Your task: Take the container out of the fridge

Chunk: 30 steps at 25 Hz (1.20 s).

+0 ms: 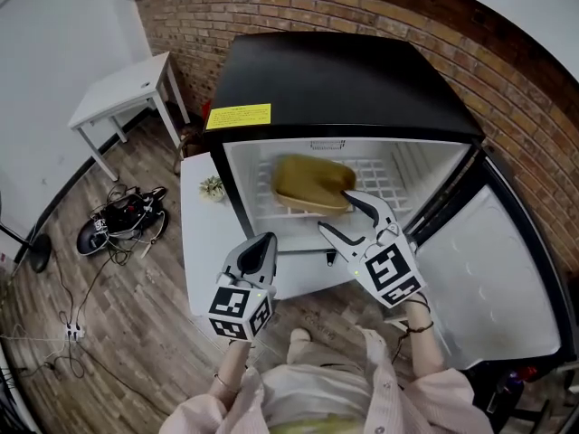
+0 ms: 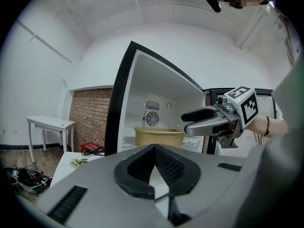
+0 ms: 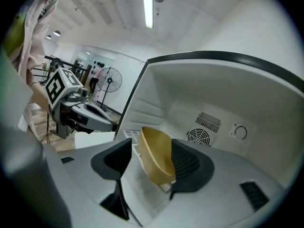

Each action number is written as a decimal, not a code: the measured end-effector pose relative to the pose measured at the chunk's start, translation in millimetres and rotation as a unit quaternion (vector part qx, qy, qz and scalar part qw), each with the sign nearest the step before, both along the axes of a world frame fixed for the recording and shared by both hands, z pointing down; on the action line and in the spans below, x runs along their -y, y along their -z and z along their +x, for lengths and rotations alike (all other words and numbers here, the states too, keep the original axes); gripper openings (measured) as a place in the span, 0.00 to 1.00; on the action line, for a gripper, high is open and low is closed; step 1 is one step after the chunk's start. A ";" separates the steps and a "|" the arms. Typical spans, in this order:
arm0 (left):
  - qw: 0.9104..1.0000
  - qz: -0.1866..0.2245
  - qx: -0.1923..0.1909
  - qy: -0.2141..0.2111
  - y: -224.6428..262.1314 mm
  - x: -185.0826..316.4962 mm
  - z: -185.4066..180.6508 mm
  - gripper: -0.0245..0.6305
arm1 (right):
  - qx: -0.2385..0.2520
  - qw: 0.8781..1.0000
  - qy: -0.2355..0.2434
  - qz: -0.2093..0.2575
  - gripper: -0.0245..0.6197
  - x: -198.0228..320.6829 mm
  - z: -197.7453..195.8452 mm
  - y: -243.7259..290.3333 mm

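Pointing into the open fridge (image 1: 335, 80), our right gripper (image 1: 336, 212) has its jaws spread wide. In the right gripper view the near end of the tan container (image 1: 308, 183) shows between them, closer to the right-hand pad; we cannot tell whether either pad touches it. The container rests on the white wire shelf (image 1: 384, 174) inside the compartment, toward its left side, in front of the round fan grille (image 3: 198, 137) on the back wall. Our left gripper (image 1: 265, 240) hangs outside the fridge, in front of its opening, with its jaws drawn together and nothing between them. The fridge door (image 1: 488, 269) stands swung open on our right.
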<state>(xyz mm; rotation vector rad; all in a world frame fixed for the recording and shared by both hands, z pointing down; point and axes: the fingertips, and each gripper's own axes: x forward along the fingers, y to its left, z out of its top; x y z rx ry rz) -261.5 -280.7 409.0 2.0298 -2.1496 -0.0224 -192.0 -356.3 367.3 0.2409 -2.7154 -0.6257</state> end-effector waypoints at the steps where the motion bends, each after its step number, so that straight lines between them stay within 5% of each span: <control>1: 1.000 0.000 0.000 -0.001 -0.4 2.8 -0.6 0.02 | -0.010 1.000 0.009 0.003 0.45 0.0 -3.3 -1.8; 19: 0.996 -0.011 0.002 -0.085 -4.1 39.0 6.8 0.02 | -0.219 0.970 0.076 0.072 0.43 10.5 -32.7 -42.4; 26: 0.994 -0.014 0.002 -0.109 -4.0 40.4 9.8 0.02 | -0.264 0.958 0.069 0.086 0.28 9.9 -29.5 -55.3; 30: 0.993 -0.011 0.001 -0.114 -2.5 39.0 9.4 0.02 | -0.271 0.954 0.053 0.118 0.12 14.5 -28.7 -55.0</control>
